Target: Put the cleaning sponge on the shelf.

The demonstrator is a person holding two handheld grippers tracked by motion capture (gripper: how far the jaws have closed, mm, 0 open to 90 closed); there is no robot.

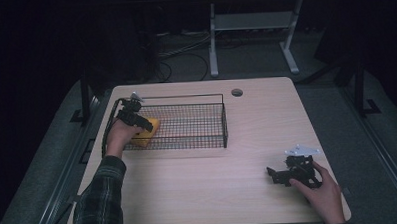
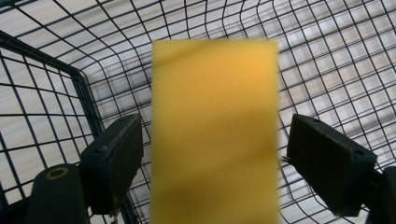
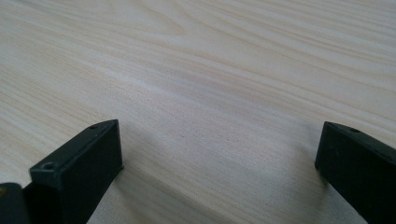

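A pale wooden table [image 1: 238, 155] carries a black wire basket [image 1: 187, 123] toward its far left, and a small round hole [image 1: 237, 92] sits in the tabletop beyond the basket's far right corner. On the dark floor behind stand the white legs of another table [image 1: 254, 35] among loose cables. The yellow sponge [image 1: 148, 131] lies at the left end of the basket, with the left gripper [image 1: 148, 125] reaching in over the basket's left wall (a plaid sleeve [image 1: 102, 195] trails back from that hand). From above, the sponge is partly covered by the gripper and its long axis is hard to read. The left gripper view settles it: there the sponge [image 2: 215, 135] is a long rectangle running straight away from the camera between the jaws, with mesh walls close on the left and ahead. A clear gap stands on either side of it, so the jaws are spread and press on nothing. The right gripper [image 1: 275, 175] rests low at the near right of the table, well apart from the basket; the right gripper view shows its jaws spread wide over bare wood grain [image 3: 201, 93].
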